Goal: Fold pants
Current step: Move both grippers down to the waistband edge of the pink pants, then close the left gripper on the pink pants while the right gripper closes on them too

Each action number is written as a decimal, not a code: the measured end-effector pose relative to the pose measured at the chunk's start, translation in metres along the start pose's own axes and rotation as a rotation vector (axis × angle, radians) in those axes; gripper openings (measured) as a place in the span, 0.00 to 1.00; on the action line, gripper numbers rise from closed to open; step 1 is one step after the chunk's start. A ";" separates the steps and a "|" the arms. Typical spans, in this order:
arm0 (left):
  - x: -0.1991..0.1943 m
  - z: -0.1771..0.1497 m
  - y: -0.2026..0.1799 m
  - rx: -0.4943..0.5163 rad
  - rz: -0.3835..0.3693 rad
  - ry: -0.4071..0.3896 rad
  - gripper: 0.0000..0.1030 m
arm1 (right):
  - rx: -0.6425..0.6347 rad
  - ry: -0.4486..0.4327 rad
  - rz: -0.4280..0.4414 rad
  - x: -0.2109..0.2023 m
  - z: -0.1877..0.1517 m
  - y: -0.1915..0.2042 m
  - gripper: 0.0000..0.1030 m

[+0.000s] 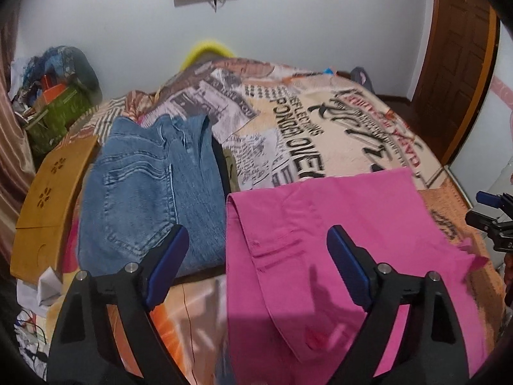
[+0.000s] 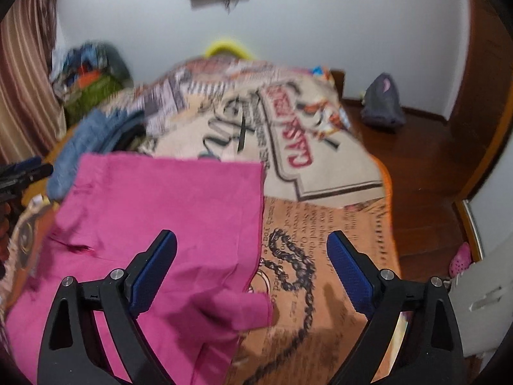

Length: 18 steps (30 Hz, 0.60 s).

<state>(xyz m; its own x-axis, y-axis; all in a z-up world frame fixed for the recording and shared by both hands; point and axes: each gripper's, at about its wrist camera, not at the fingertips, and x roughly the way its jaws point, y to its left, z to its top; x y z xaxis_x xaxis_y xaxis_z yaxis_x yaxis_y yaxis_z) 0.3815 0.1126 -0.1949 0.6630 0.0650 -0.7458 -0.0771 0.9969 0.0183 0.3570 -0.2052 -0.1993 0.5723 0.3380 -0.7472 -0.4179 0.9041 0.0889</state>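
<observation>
Pink pants (image 1: 336, 224) flat on bedspread (image 1: 336, 134) | left tool (image 1: 258, 256) released | right tool (image 2: 251, 256) released | jeans (image 1: 144, 192) beside

A home bedroom: bed (image 1: 352, 134) under printed bedspread, wooden door (image 1: 458, 64), curtain (image 2: 25, 73).

Both wrist views look down close over the bed (image 1: 336, 134) toward the far wall; each shares the pink pants (image 1: 336, 224), left view facing left of them.
</observation>
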 end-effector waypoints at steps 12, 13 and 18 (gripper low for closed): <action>0.072 0.012 0.015 -0.033 -0.059 0.081 0.77 | -0.021 0.110 0.104 0.093 0.053 -0.010 0.66; 0.074 0.012 0.014 -0.033 -0.070 0.084 0.73 | -0.013 0.125 0.111 0.104 0.056 -0.011 0.61; 0.083 0.010 0.010 -0.035 -0.057 0.113 0.38 | -0.020 0.140 0.103 0.126 0.054 -0.011 0.30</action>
<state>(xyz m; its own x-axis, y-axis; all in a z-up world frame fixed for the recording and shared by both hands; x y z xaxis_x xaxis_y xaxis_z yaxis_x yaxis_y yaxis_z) 0.4434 0.1289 -0.2496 0.5791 0.0009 -0.8152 -0.0691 0.9965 -0.0480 0.4723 -0.1584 -0.2588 0.4224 0.3872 -0.8196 -0.4838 0.8609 0.1574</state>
